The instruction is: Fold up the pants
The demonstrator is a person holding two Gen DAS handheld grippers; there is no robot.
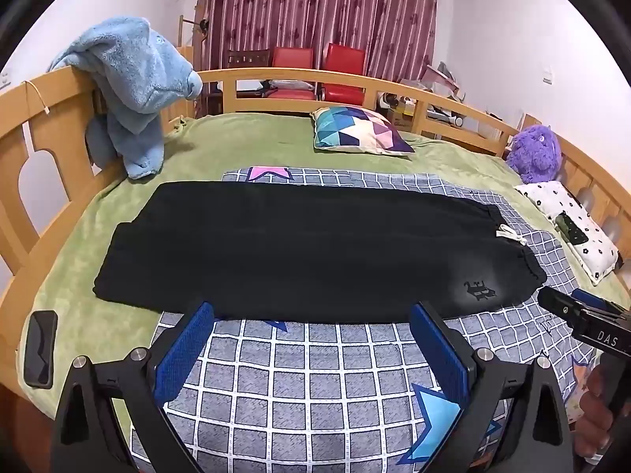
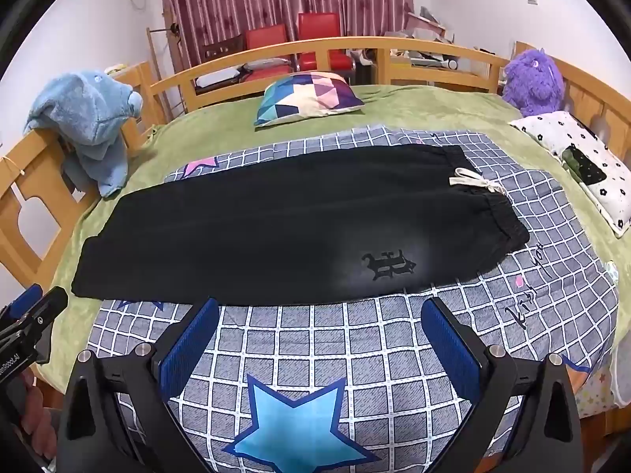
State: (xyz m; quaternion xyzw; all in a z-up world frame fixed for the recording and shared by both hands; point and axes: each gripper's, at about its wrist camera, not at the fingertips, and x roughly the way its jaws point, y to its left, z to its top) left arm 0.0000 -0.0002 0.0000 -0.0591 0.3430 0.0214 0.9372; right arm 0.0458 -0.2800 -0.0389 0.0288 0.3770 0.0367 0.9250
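On the checked blanket (image 1: pixel 315 358), black pants (image 1: pixel 299 248) are lying flat lengthwise, ready for folding; left gripper (image 1: pixel 311 339) and right gripper (image 2: pixel 319 335) are hovering wide, empty, near the front edge.

black pants (image 2: pixel 276 228) flat on checked quilt (image 2: pixel 355 354); right gripper (image 2: pixel 319 331) wide open, empty, near hem edge.

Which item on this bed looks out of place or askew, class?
The phone lies at the bed's left edge, close to slipping off. A blue towel is slung untidily over the rail. The pants lie flat.
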